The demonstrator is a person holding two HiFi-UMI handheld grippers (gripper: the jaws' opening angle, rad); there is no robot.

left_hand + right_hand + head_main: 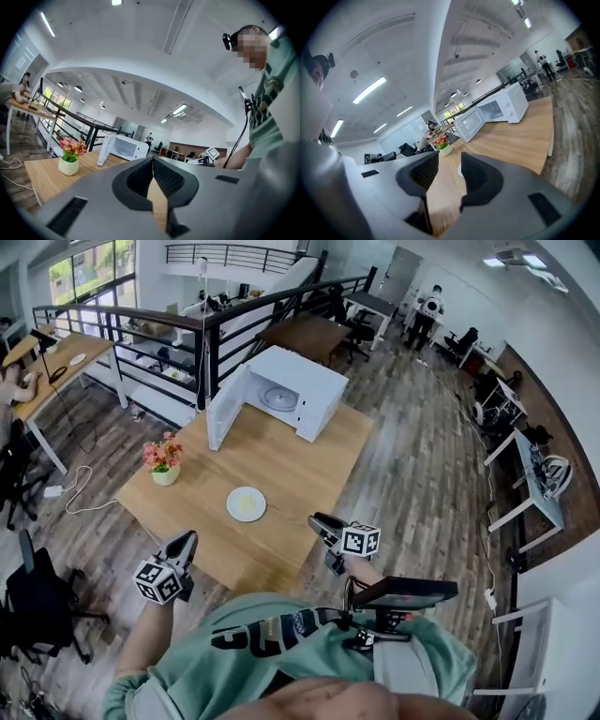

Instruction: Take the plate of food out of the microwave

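Note:
The white microwave (300, 385) stands at the table's far end with its door (225, 409) swung open to the left. Only the glass turntable (279, 397) shows inside. A white plate of yellowish food (246, 503) lies on the wooden table (300, 465), near its middle. My left gripper (187, 542) hovers off the near left edge, its jaws shut with nothing between them (153, 161). My right gripper (322, 523) hangs at the near right edge, open and empty (450, 161). A sliver of the plate (460, 169) shows between its fingers, well ahead of them.
A pot of pink flowers (164, 461) stands at the table's left edge. A black railing (141, 320) runs behind the table. Office chairs (37, 601) sit on the floor to the left. White desks (530, 488) line the right side.

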